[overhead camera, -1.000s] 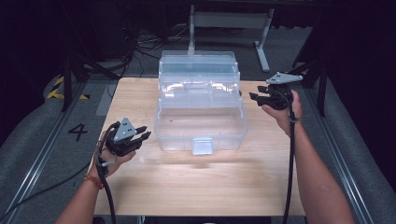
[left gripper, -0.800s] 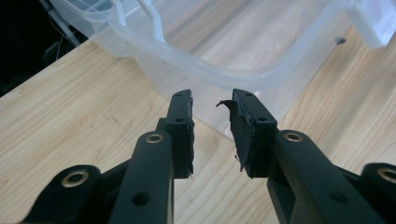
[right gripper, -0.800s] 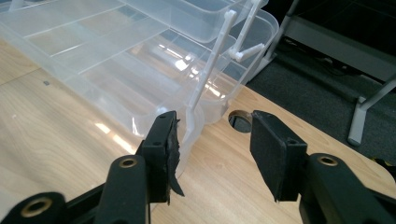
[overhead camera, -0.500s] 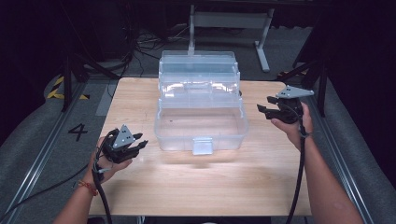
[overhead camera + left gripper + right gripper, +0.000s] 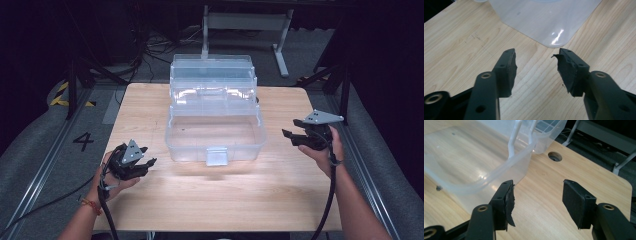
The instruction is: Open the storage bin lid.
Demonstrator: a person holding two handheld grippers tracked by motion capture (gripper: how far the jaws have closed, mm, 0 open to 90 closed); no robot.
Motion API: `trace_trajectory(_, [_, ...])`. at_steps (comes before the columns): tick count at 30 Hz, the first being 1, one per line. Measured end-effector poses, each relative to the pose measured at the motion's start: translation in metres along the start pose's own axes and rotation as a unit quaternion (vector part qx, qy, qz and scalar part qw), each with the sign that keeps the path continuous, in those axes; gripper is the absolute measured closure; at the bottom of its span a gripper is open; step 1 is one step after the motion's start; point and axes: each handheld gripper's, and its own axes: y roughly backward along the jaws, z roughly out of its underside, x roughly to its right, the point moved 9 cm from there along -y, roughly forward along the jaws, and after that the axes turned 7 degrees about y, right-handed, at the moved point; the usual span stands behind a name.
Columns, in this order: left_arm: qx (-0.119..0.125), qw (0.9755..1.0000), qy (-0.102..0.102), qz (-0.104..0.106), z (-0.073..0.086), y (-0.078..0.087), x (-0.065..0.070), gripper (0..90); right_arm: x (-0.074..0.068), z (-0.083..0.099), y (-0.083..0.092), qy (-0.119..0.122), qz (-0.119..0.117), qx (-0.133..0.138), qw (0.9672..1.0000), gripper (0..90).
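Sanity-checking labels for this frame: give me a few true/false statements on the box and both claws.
1. The clear plastic box stands open on the wooden table. True.
2. The left claw grips the box's front latch. False: its jaws are apart over bare wood, off the box's near-left corner, holding nothing.
3. The right claw is open with nothing between its jaws. True.
4. The box's bottom tub is packed with tools. False: it looks empty, bar a small dark speck.
5. Both claws sit to the right of the box. False: one is on each side.
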Motion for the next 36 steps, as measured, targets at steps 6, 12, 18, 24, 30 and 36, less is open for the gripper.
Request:
trace_trajectory(6, [-0.017, 0.9999, 0.000, 0.003, 0.011, -0.004, 0.002, 34.8, -0.011, 0.022, 0.004, 0.017, -0.009, 0.000, 0.9998, 37.1])
trace_trajectory(12, [-0.043, 0.9990, 0.006, 0.005, 0.026, -0.005, 0.001, 27.2, -0.021, 0.041, 0.007, 0.034, -0.011, -0.014, 0.9993, 33.4])
trace_trajectory(18, [-0.049, 0.9986, 0.018, 0.009, 0.038, -0.006, -0.001, 22.9, -0.031, 0.063, 0.010, 0.052, -0.013, -0.036, 0.9979, 28.8])
trace_trajectory(24, [-0.054, 0.9981, 0.027, 0.012, 0.048, -0.007, -0.003, 20.4, -0.035, 0.086, 0.013, 0.036, -0.004, -0.050, 0.9981, 25.2])
trace_trajectory(30, [-0.065, 0.9971, 0.034, 0.019, 0.057, -0.010, -0.003, 19.0, -0.041, 0.116, 0.018, 0.010, -0.010, -0.050, 0.9987, 23.8])
trace_trajectory(36, [-0.062, 0.9961, 0.051, 0.036, 0.062, -0.011, 0.002, 17.8, -0.044, 0.142, 0.023, -0.025, -0.013, -0.052, 0.9983, 21.7])
